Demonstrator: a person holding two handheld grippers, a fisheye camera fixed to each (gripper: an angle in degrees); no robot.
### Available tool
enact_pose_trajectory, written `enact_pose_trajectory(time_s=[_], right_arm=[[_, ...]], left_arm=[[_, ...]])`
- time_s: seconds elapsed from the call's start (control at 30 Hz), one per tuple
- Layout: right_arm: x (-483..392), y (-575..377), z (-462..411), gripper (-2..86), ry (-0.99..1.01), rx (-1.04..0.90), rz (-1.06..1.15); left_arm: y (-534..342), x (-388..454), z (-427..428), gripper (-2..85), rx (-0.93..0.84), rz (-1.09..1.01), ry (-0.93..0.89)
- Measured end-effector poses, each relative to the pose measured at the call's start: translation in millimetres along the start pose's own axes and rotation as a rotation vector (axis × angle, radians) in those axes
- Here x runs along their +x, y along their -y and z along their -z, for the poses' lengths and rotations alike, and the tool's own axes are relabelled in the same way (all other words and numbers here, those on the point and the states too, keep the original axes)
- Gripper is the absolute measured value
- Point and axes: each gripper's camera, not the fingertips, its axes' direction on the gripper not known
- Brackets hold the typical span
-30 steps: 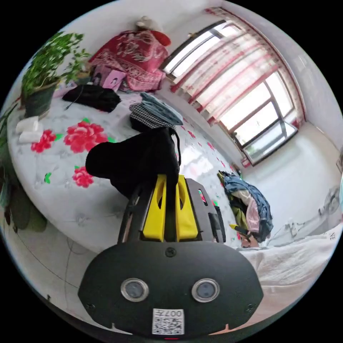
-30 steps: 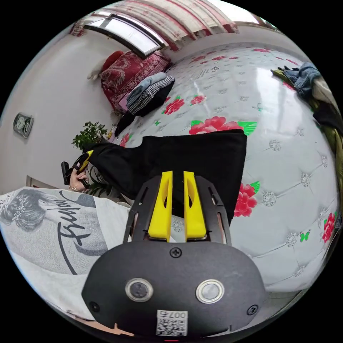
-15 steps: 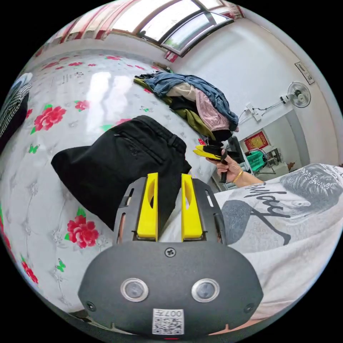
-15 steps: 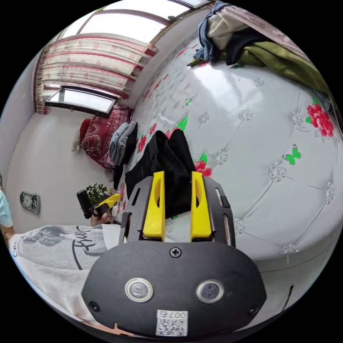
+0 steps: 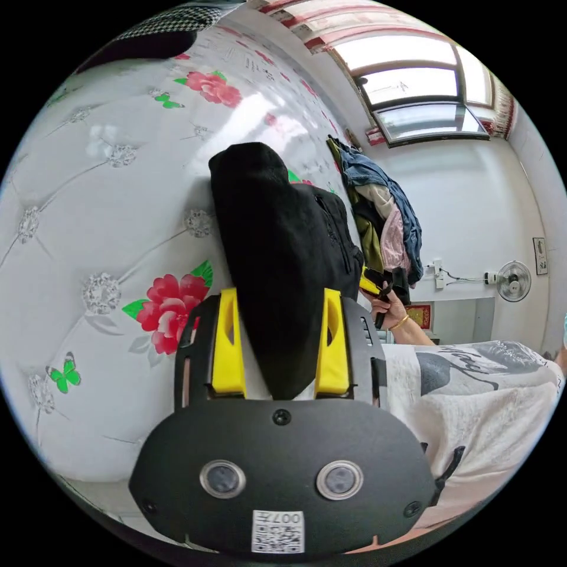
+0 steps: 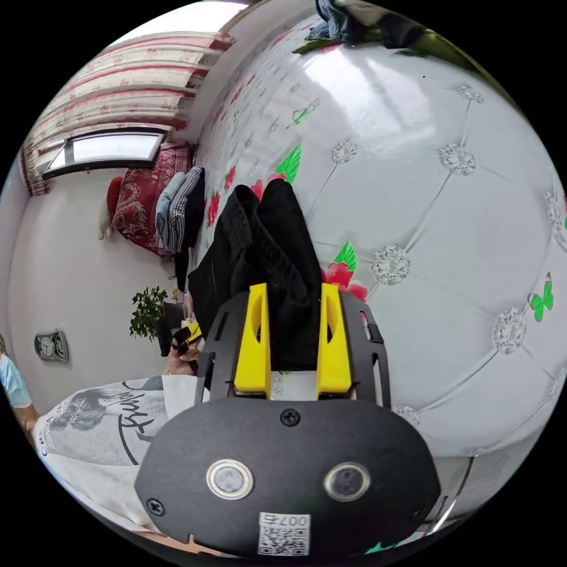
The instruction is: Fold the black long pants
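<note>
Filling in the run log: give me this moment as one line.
pants: folded on bed | left gripper: open, astride pants | right gripper: open, astride pants

In the left gripper view, the pants run down between the jaws, and their lower end is hidden behind the gripper housing at six o'clock. A checked garment is cut off by the edge at eleven o'clock. Behind the pants, the clothes pile is partly covered, and the right gripper at three o'clock is too small to tell how its jaws stand.

In the right gripper view, the left gripper at nine o'clock is tiny and partly behind the housing. The pile at twelve o'clock is cropped; it seems to be the same heap.
</note>
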Motion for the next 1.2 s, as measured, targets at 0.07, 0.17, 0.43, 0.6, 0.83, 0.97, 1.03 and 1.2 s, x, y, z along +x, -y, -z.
enact_pose_trajectory(time_s=[0.07, 0.17, 0.43, 0.6, 0.83, 0.97, 1.03, 1.2], right_arm=[[-6, 10, 2, 5.7, -0.067, -0.071, 0.035], [-37, 24, 16, 3.7, -0.085, -0.076, 0.132], [-210, 126, 24, 0.0, 0.007, -0.03, 0.535], [-366, 194, -6, -0.2, 0.055, -0.028, 0.842], [-581, 301, -130, -0.3, 0.168, 0.009, 0.986], [-589, 347, -254, -0.3, -0.022, -0.014, 0.809], [-558, 339, -304, -0.3, -0.115, -0.077, 0.789], [-416, 250, -386, -0.3, -0.409, -0.338, 0.862]], left_arm=[[8, -13, -9, 8.8, -0.019, 0.0, -0.018], [20, -12, 1, 5.7, -0.014, -0.022, -0.085], [69, 54, 125, 5.0, 0.289, -0.333, -0.212], [100, 52, 257, 5.0, 0.598, -0.464, -0.147], [157, -37, 385, 4.7, 1.028, -0.221, -0.089], [212, -122, 362, 4.7, 0.946, 0.066, 0.175], [229, -185, 339, 4.8, 0.85, 0.184, 0.227], [230, -198, 325, 5.0, 0.865, 0.1, 0.194]])
